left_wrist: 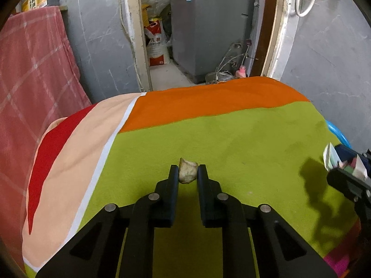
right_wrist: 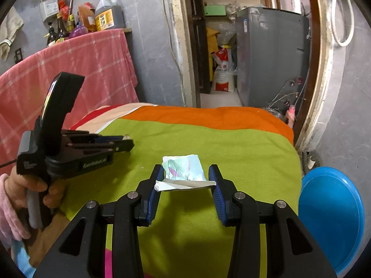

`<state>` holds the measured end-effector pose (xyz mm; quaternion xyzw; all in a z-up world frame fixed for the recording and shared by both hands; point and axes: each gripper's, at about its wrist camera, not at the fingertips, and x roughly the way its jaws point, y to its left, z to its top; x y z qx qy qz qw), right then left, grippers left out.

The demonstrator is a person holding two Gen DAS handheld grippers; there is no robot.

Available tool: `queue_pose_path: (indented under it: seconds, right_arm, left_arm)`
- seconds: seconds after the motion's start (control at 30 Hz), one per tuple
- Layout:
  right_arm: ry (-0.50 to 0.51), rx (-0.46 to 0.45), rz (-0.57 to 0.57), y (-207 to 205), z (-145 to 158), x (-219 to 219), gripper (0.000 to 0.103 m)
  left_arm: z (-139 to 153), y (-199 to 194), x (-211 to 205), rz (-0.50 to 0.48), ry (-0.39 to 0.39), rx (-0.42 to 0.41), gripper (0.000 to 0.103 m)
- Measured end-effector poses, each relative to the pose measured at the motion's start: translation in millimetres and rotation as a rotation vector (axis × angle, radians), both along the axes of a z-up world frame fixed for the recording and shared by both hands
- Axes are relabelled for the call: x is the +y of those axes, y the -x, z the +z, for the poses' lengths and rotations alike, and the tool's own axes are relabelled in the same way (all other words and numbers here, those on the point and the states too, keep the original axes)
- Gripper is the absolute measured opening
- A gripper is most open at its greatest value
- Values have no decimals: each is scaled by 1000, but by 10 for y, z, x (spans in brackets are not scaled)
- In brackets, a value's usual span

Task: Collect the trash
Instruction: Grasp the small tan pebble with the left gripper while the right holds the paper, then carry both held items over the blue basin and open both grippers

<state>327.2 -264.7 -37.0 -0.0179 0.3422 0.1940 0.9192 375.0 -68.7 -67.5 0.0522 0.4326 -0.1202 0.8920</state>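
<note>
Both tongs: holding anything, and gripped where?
Left tongs pinch a small pale wad by its sides. Right tongs clamp the crumpled paper at its folded lower edge.

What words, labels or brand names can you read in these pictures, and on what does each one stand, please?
"GenRobot.AI": body of the left tongs.
"九秋": red-and-white sack; its smaller print is blurred.
Oil jug label: too small to read.
Washing machine sticker: unreadable.

Left gripper fingers are pinched nearly together around a load; right gripper fingers clamp wider.
</note>
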Motion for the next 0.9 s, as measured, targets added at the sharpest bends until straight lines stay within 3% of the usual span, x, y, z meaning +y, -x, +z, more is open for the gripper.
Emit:
queue_pose_path:
  seconds: [0.3, 0.9]
  right_arm:
    - [-34, -126, -79, 269, 233, -233, 38]
    - [-37, -402, -312, 962, 802, -1212, 38]
  left_arm:
    - [295, 364, -183, -26, 156, -72, 13]
    - [1103, 1043, -1188, -121, 324, -430, 13]
